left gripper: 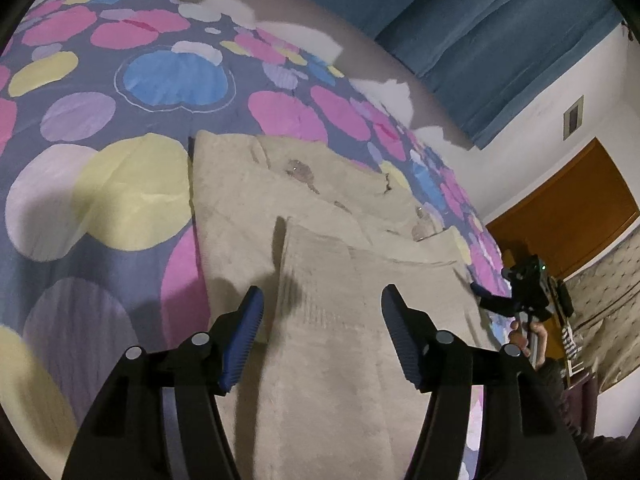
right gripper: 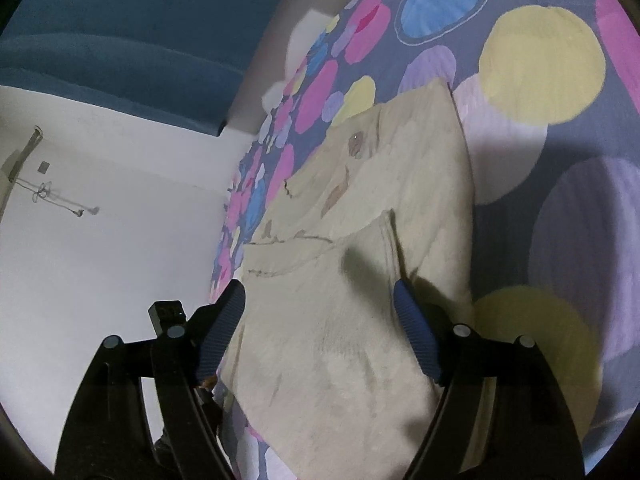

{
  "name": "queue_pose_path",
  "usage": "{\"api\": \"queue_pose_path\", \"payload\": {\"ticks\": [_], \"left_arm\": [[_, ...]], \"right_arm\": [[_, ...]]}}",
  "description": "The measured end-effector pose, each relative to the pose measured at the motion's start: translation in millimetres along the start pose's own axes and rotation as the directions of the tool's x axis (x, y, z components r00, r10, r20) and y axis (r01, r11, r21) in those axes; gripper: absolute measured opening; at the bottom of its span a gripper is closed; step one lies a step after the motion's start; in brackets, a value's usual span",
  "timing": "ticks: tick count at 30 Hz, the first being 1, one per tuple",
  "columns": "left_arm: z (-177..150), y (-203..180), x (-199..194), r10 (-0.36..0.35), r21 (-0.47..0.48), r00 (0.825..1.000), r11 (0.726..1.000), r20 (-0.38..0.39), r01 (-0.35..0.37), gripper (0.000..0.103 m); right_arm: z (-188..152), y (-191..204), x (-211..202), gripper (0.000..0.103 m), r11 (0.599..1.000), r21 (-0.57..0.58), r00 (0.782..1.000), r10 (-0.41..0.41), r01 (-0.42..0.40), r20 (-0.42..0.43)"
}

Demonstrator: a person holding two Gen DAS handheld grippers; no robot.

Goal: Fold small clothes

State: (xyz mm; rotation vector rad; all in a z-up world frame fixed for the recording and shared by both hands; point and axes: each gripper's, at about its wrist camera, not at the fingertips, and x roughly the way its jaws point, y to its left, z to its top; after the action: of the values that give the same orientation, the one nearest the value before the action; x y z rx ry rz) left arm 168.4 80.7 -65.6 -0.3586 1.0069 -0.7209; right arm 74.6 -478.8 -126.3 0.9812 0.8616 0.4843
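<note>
Beige garment, a small piece of clothing with faded brown prints, lies spread on a bed covered by a bedspread patterned with pink, yellow, blue and lilac circles on grey-blue. In the left wrist view, its lower part is folded up over the rest, so a doubled layer lies nearest the camera. The left hand-held gripper hovers above this folded layer with its two blue-padded fingers set wide apart, gripping nothing. At the right edge of the garment, the right hand-held gripper appears small and dark, with a hand on its handle. Blue curtains and a brown wooden door stand beyond the bed.

In the right wrist view, the same garment fills the middle, its folded layer lying on top. The right hand-held gripper has its fingers spread wide over the fabric, clamped on nothing. A white wall rises at left.
</note>
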Motion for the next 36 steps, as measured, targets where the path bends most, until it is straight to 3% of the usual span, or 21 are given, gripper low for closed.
{"api": "queue_pose_path", "payload": {"ticks": [11,22,25,31,33,35,36], "left_arm": [[13.6,8.2,39.5,-0.008,0.001,0.994,1.000,-0.106,0.008,0.061],[20.0,13.0,46.9,-0.054,-0.018,0.986,0.999,-0.157,0.052,0.061],[21.4,12.6,48.2,-0.051,-0.013,0.986,0.999,-0.159,0.049,0.059],[17.7,-4.3,51.0,0.078,0.114,0.984,0.992,-0.161,-0.060,0.032],[15.3,-10.2,52.8,0.134,0.159,0.979,0.981,-0.155,-0.109,0.020],[14.4,-13.3,52.3,0.161,0.180,0.976,0.975,-0.143,-0.134,0.006],[13.5,-16.4,50.8,0.179,0.196,0.975,0.969,-0.130,-0.151,0.005]], "right_arm": [[9.4,-6.4,11.3,0.077,0.999,-0.020,0.999,-0.032,0.031,-0.042],[16.9,-10.5,18.2,0.076,0.999,-0.028,0.998,-0.034,0.033,-0.060],[15.5,-7.8,21.2,0.068,0.997,-0.055,0.996,-0.060,0.056,-0.073],[12.4,-6.1,27.4,0.038,0.984,-0.112,0.984,-0.148,0.137,-0.098],[11.7,-5.9,28.7,0.019,0.976,-0.130,0.978,-0.187,0.175,-0.092],[10.2,-4.9,27.9,0.008,0.968,-0.145,0.973,-0.218,0.206,-0.078],[8.2,-1.7,25.5,0.008,0.964,-0.159,0.973,-0.223,0.212,-0.061]]}}
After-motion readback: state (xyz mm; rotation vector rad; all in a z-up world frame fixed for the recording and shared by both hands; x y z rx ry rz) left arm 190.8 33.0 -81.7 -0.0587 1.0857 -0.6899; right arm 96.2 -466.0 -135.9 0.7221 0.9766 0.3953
